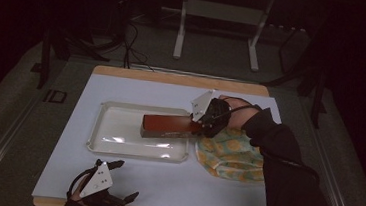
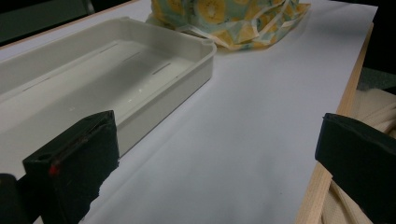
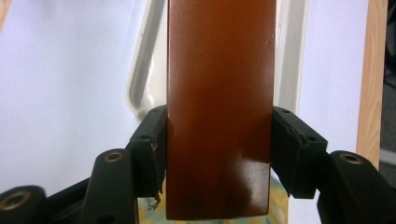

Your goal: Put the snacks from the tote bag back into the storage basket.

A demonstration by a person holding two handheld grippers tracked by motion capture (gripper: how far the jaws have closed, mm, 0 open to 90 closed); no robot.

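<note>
Dim flooring is surrounding the white table point(image 1: 164, 181). Left of the tray point(image 1: 99, 126), the left gripper point(image 1: 114, 182) is resting with jaws apart, its hand cut off. Over the tray, the brown block point(image 1: 166, 126) is being clamped by the right gripper point(image 1: 200, 122). A patterned cloth point(image 1: 231, 155) is lying just right, partly hidden by a sleeve.

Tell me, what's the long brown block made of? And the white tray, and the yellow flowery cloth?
The long brown block looks like lacquered wood or maybe glossy plastic: smooth with shiny glints; I can't tell which. The white rectangular tray looks like moulded plastic, with rounded corners and a soft sheen. The yellow patterned cloth looks like soft woven fabric, since it lies crumpled in folds with stitched hems.
</note>
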